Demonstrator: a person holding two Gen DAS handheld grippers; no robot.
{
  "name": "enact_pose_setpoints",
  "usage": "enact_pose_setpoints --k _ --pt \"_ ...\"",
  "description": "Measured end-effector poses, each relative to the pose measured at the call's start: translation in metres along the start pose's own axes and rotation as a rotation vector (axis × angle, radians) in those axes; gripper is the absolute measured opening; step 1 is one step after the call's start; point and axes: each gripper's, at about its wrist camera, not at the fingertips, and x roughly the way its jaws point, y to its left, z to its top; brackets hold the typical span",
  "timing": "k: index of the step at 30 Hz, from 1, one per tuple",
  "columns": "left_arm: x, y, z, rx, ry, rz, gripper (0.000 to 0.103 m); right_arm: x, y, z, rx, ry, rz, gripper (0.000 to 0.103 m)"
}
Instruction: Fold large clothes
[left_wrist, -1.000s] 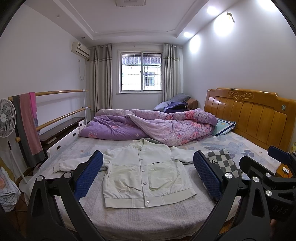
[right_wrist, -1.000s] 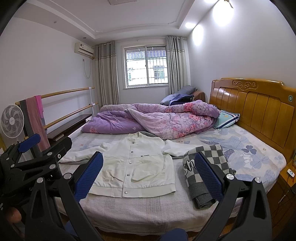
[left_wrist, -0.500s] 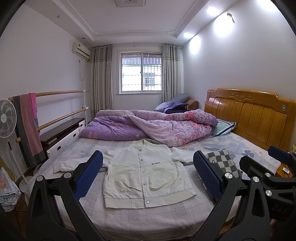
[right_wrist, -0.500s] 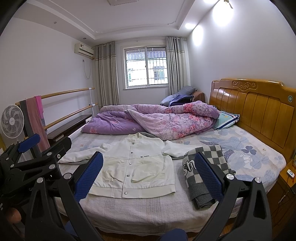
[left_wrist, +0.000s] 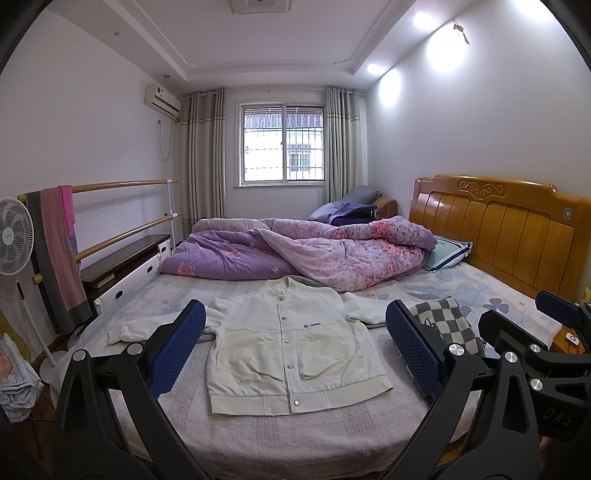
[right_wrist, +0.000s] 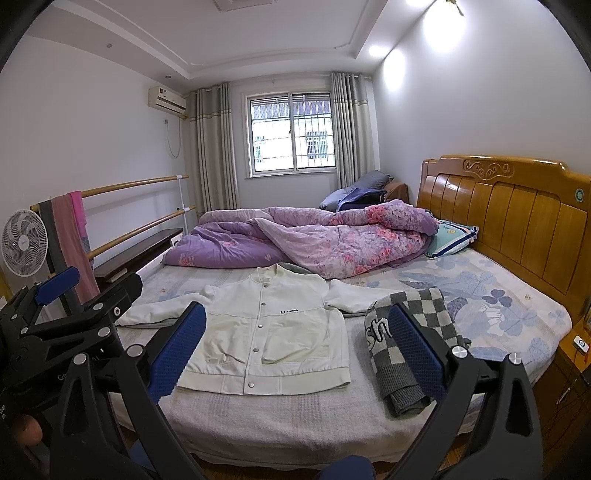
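White snap-button cotton jacket (left_wrist: 291, 347) flat on bed (left_wrist: 258, 439), right cuff hidden by checked knit (right_wrist: 410, 343); both hand-held grippers (left_wrist: 295, 343) (right_wrist: 295, 347) released, holding nothing

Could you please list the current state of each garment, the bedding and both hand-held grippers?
White jacket: spread flat, buttoned, sleeves out, unfolded.
Checkered sweater: folded, beside the jacket.
Purple quilt: rumpled heap behind the jacket.
Left hand-held gripper: open, empty.
Right hand-held gripper: open, empty.
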Motion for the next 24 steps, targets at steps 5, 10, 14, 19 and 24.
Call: enact_pose_setpoints --k 5,10,14,19,24 --pt "-0.0019 0.0000 0.0002 0.000 0.003 0.002 0.098 0.0001 0.0027 -0.0001 0.002 0.003 -0.002 0.095" --pt "-0.0037 0.0003 0.0006 0.001 0.003 0.005 0.098 0.0010 0.0043 -0.0013 0.009 0.006 -0.001 0.095" --pt "-0.0048 0.0024 0.0005 -0.001 0.006 0.005 0.098 0.0013 0.0064 -0.0019 0.011 0.006 -0.003 0.095" --pt "-0.0045 0.0037 0.0002 0.000 0.005 0.005 0.098 0.0022 0.0070 -0.0017 0.011 0.006 -0.006 0.095" --pt "-0.0048 0.0042 0.0000 0.001 0.005 0.006 0.098 0.0022 0.0076 -0.0018 0.012 0.008 -0.006 0.095"
